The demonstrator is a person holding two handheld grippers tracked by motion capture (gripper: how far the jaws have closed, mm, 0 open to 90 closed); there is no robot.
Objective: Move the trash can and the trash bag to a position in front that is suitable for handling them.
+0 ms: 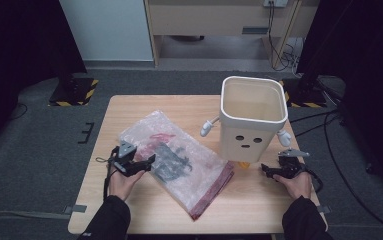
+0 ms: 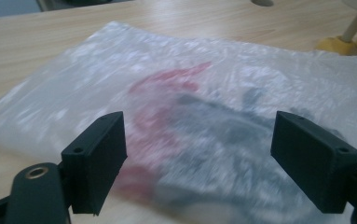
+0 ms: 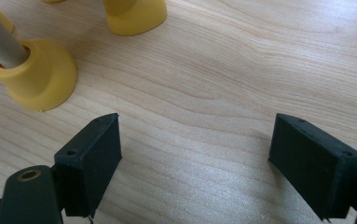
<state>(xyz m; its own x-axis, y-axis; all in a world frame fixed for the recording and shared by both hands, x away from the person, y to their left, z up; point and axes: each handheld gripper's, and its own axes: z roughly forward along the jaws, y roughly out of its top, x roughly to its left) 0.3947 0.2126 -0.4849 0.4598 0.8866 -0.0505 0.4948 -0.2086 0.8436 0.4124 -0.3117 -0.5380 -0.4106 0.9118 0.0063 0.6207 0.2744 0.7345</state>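
A clear plastic bag (image 1: 179, 157) with a red zip edge lies flat in the middle of the wooden table (image 1: 259, 205); dark grey and red items show through it. My left gripper (image 1: 149, 162) rests at the bag's left edge, open, its jaws spread wide just above the plastic (image 2: 204, 116). A cream bin (image 1: 251, 117) with a face, small arms and yellow feet (image 3: 38, 74) stands at the right back. My right gripper (image 1: 265, 169) lies on the bare wood in front of the bin's right side, open, with nothing between its jaws (image 3: 195, 154).
The table's front edge runs close to the person's sleeves. Grey floor surrounds the table, with a wooden cabinet (image 1: 219, 20) and cables (image 1: 284, 50) at the back. Black stands with striped bases (image 1: 71, 92) sit at both back corners.
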